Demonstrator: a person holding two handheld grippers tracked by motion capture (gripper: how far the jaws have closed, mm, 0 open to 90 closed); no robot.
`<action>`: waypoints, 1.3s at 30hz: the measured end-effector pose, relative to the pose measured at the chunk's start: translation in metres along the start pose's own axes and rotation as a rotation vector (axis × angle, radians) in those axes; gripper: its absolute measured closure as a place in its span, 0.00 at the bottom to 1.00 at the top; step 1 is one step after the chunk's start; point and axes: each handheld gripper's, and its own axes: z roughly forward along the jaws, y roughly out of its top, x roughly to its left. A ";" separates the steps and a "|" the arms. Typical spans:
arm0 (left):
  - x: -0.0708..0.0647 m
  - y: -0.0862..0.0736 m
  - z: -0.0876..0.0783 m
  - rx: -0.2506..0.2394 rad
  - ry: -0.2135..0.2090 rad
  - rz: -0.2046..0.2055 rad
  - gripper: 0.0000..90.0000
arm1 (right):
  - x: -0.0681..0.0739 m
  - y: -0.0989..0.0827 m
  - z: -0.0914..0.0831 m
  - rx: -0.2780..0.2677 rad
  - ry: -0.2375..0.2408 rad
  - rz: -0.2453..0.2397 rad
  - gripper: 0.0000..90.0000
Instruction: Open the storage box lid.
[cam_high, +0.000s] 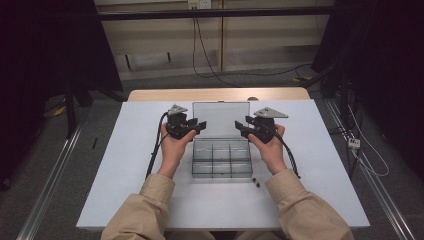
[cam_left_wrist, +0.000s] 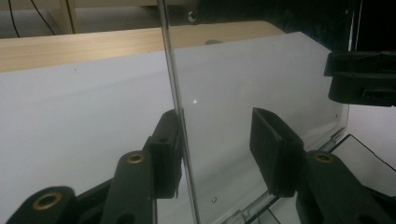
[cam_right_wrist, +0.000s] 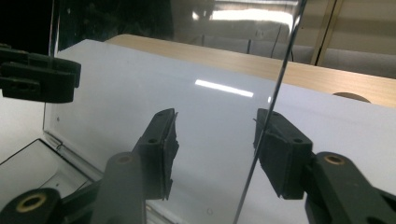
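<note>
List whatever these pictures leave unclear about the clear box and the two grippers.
- Compartments of the clear box, high view: too small to tell whether anything lies inside.
- Two dark bits beside the box, high view: too small to identify.
- Left gripper, left gripper view: the lid edge stands by one finger; contact unclear.
- Right gripper, right gripper view: the same, with glare on the lid.
</note>
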 end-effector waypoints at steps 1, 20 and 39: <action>0.000 0.001 0.001 0.009 0.006 0.006 0.61 | 0.000 0.001 0.001 -0.001 -0.001 0.005 0.53; -0.002 0.007 0.019 0.040 0.066 -0.010 0.44 | 0.001 0.004 0.023 0.066 -0.003 0.037 0.32; 0.000 -0.001 0.035 0.101 0.078 -0.036 0.32 | -0.002 -0.005 0.037 0.123 0.007 0.093 0.24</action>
